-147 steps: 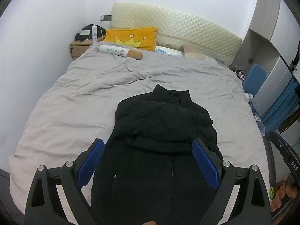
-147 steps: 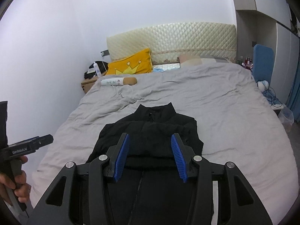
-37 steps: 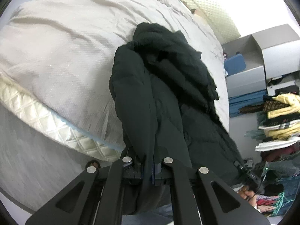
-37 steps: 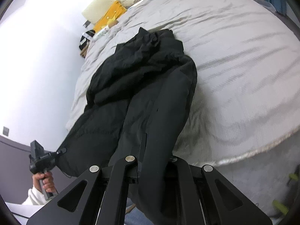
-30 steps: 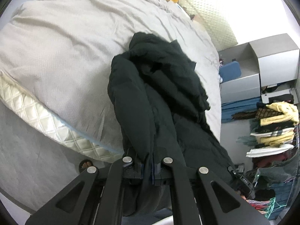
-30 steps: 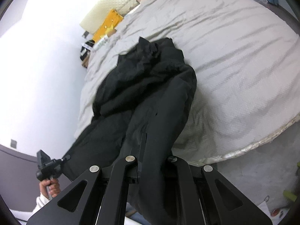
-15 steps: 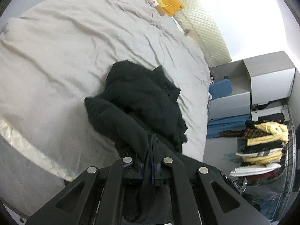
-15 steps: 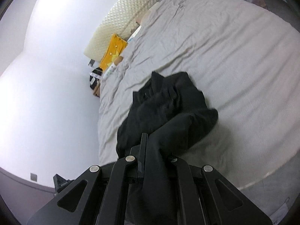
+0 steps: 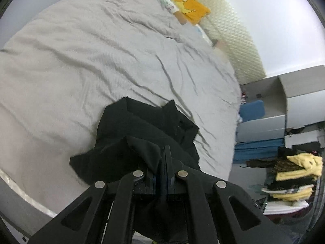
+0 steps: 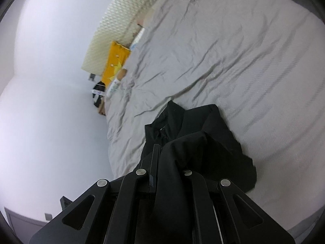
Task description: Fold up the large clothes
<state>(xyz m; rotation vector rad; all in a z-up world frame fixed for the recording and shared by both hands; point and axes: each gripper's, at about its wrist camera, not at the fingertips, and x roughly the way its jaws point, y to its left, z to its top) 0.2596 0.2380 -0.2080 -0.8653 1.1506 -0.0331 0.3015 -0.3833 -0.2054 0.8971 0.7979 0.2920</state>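
The black jacket (image 9: 146,134) lies bunched on the grey bed (image 9: 85,57), its lower edge lifted so it can double over the collar. The left tool (image 9: 160,162) and right tool (image 10: 162,162) each pinch that edge.

grey bed (image 9: 101,46); quilted headboard (image 9: 233,32); white wall (image 10: 50,81)

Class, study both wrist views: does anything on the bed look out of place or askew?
The black padded jacket lies bunched and crooked on the grey bedspread, not flat; both grippers clamp its fabric. A white printed bottle lies on its side by the yellow crown cushion.
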